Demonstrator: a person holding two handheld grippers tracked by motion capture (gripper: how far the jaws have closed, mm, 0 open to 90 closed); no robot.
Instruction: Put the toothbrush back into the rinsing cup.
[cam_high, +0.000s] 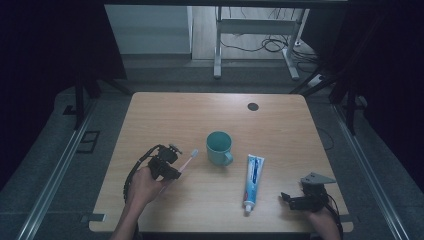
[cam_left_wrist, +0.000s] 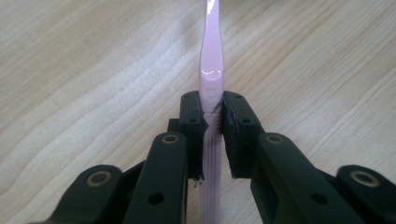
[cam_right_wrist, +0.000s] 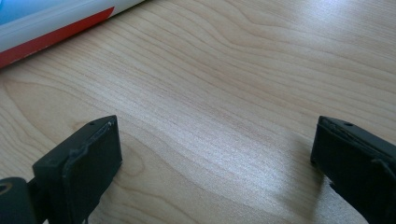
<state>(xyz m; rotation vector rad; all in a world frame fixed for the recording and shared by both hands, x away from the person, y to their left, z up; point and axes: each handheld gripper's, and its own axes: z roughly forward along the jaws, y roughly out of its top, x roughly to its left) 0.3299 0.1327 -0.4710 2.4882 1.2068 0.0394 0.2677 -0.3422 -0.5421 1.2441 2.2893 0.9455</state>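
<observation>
Toothbrush (cam_left_wrist: 211, 70) clamped in left tongs (cam_left_wrist: 212, 116)

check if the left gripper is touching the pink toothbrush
Touching. The left gripper view shows the left gripper with its jaws closed against both sides of the pink toothbrush handle, no gap visible.

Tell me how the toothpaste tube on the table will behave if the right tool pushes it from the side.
The toothpaste tube lies flat on the table, so it would probably slide, not tip. Its flattened far end should stop it from rolling freely. The soft body may dent under a narrow tool, and it probably pivots about its cap end if pushed off centre.
</observation>
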